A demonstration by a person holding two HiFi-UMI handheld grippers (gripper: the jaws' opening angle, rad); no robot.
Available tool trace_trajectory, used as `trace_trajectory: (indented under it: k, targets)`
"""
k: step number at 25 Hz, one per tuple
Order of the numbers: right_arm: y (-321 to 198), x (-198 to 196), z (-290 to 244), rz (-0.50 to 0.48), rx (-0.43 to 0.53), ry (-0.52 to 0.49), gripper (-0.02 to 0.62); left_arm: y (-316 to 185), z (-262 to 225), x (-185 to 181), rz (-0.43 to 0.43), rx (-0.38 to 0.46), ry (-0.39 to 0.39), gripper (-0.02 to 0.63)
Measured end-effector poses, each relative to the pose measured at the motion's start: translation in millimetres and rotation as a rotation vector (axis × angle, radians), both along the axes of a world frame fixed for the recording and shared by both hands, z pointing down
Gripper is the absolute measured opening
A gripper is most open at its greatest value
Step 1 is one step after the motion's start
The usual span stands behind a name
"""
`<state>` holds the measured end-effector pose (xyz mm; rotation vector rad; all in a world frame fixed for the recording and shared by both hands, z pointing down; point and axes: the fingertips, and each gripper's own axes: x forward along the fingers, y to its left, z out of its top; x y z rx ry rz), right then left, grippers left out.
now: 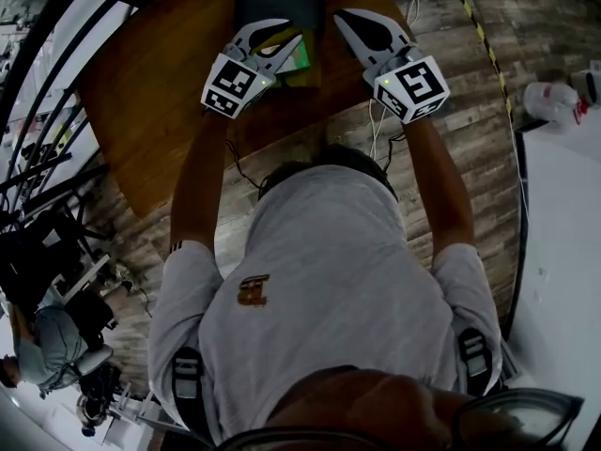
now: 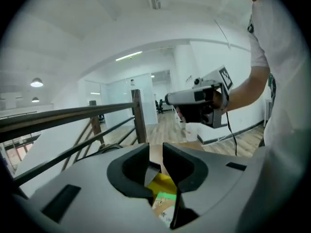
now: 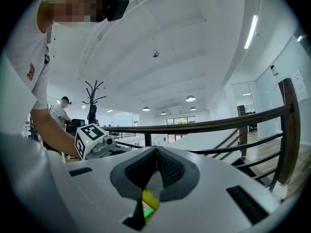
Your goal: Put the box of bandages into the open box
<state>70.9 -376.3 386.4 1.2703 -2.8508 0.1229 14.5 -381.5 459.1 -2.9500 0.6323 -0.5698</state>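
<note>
Looking light and crushable, the box of bandages [image 1: 299, 59] wants a gentle side pinch — left hand-held gripper [image 1: 294, 29] parted over it, right hand-held gripper [image 1: 340, 14] closed.
</note>
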Motion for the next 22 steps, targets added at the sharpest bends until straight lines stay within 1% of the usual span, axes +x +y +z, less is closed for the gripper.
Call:
trace_trajectory:
  k: [2,7,10,14,22]
  targets:
    - [3.1,-5.2,-2.4,-0.011,0.005,-0.003,0.032,1.6,-17.3,-2.6,-0.038,0.012,0.074,0.085]
    - [13.3,-17.7,-11.5,-0.042,0.015,-0.028,0.032,7.0,-58.8,-15.2,-0.147,0.002,0.275,0.047]
    - [20.3,-28.5,-17.2,-0.071,0.026,-0.039,0.032,11.8,-76.3,-25.4,-0.197,0.016,0.361,0.031]
    - [28.8,-43.7,-22.8,-0.100,0.034,-0.054,0.032,23.7,-92.5,-32.2,-0.225,0.051,0.409,0.023]
    - [41.2,-66.1,-31.6,-0.132,0.064,-0.057,0.032,40.5,-113.2,-42.6,-0.251,0.114,0.445,0.020]
